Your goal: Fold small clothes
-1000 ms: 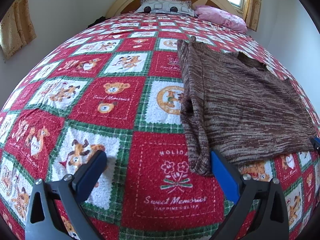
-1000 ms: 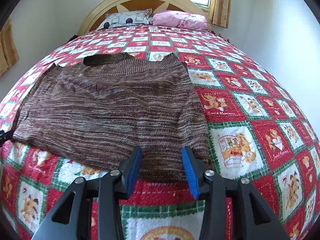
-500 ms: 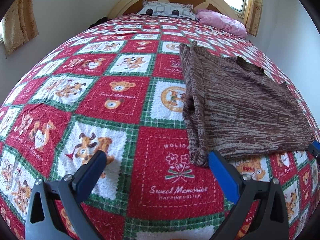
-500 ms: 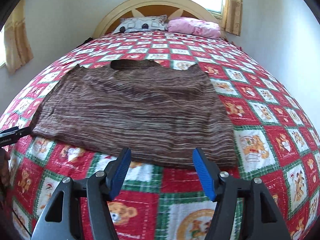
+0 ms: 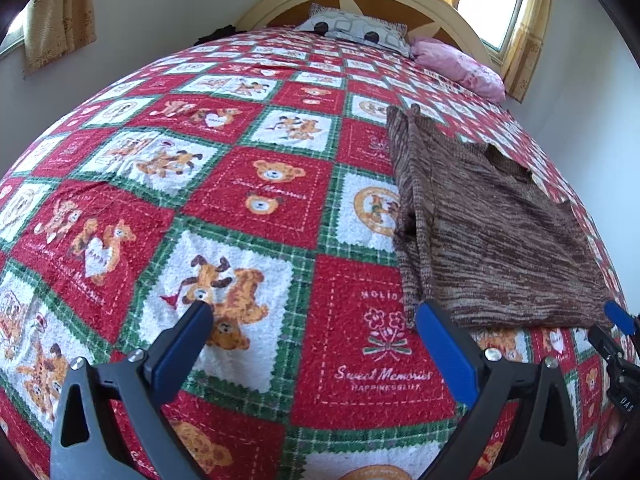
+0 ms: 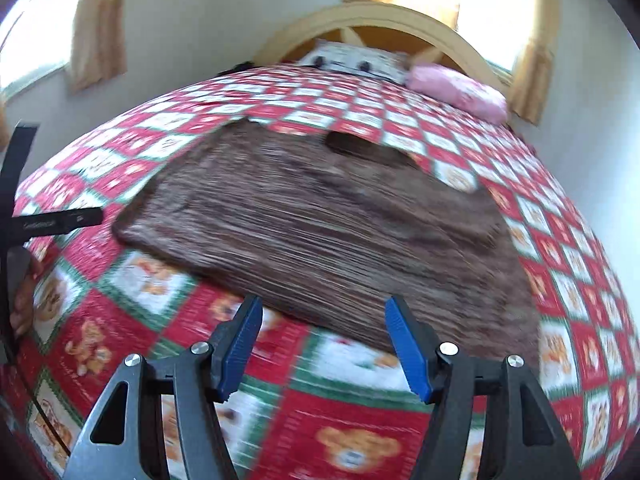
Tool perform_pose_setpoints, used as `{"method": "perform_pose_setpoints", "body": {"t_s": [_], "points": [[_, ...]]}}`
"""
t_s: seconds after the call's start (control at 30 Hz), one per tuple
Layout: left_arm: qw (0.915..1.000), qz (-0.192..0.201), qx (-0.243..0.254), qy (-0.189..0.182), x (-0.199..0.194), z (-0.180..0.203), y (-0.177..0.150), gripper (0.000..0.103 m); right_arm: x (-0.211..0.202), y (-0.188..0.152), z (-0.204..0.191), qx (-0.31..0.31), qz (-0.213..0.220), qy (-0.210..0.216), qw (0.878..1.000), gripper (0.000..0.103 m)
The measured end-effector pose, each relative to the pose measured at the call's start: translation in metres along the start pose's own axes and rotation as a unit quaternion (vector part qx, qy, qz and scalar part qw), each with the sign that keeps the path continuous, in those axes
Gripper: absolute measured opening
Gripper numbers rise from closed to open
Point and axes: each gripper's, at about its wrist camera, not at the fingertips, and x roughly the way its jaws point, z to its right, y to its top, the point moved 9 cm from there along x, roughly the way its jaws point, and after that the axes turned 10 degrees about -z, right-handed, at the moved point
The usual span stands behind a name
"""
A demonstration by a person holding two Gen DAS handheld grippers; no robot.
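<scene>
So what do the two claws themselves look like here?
Both alike: the left claw and right claw have black triangular cut-out arms, silver screws, and flat blue ribbed finger pads. No cables or sleeves show.

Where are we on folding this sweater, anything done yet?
Partly done: the brown sweater lies flat on the quilt, its left sleeve already folded along the side. Nothing is in hand: the left gripper and right gripper are both open, near the hem but off it. Left to do: the body folds.
</scene>
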Motion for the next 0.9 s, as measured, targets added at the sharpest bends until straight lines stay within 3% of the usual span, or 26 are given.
{"method": "perform_pose_setpoints", "body": {"t_s": [0.2,0.37,0.6,0.9], "points": [[0.9995,-0.014,0.004,-0.028,-0.004,-0.013,0.004,0.103,0.009,0.016,-0.062,-0.083,0.013,0.005,0.996,0.065],[0.9998,-0.006,0.015,-0.011,-0.006,-0.034,0.023,0.103,0.018,0.025,-0.1,-0.129,0.022,0.003,0.991,0.065],[0.9988,-0.008,0.035,-0.033,-0.001,-0.037,0.054,0.103,0.026,0.038,-0.15,-0.186,0.041,0.001,0.982,0.065],[0.9895,-0.043,0.045,-0.131,0.02,-0.003,0.094,0.103,0.049,0.054,-0.18,-0.234,0.038,-0.04,0.971,0.065]]}}
